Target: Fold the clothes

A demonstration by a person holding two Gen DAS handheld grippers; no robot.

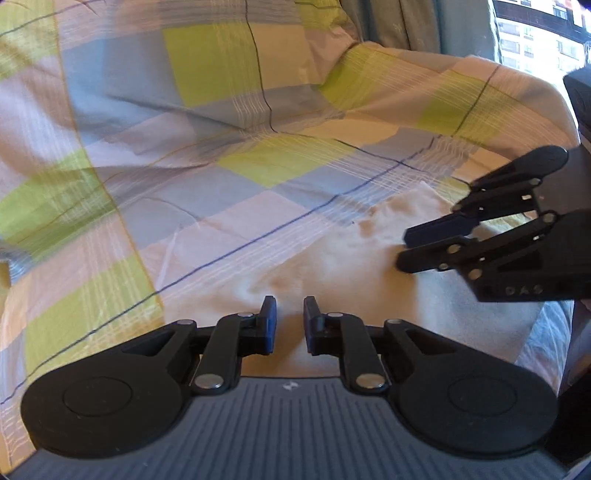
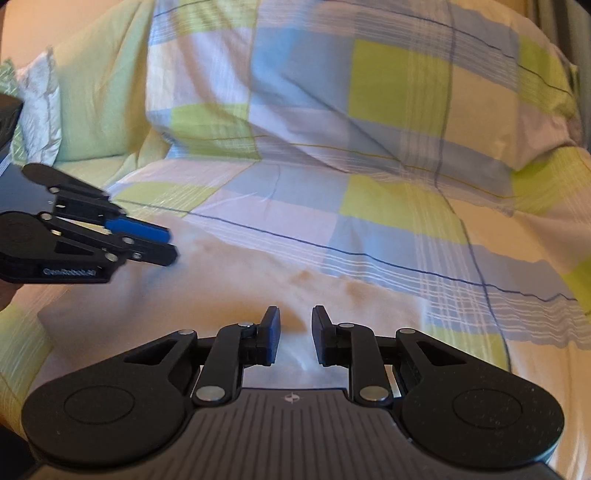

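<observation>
A pale cream garment (image 1: 354, 266) lies flat on the checked bedcover, also in the right wrist view (image 2: 229, 288). My left gripper (image 1: 290, 321) hovers over its near part with the jaws a small gap apart and nothing between them. It shows from the side in the right wrist view (image 2: 171, 243). My right gripper (image 2: 295, 332) is also open a small gap and empty above the garment. It reaches in from the right in the left wrist view (image 1: 402, 247), its fingers close together over the cloth.
The bedcover (image 1: 258, 166) is checked in green, blue and white with folds. A matching pillow (image 2: 369, 92) lies behind, with a green pillow (image 2: 99, 99) at the left. A window (image 1: 535, 33) and curtain are at the far right.
</observation>
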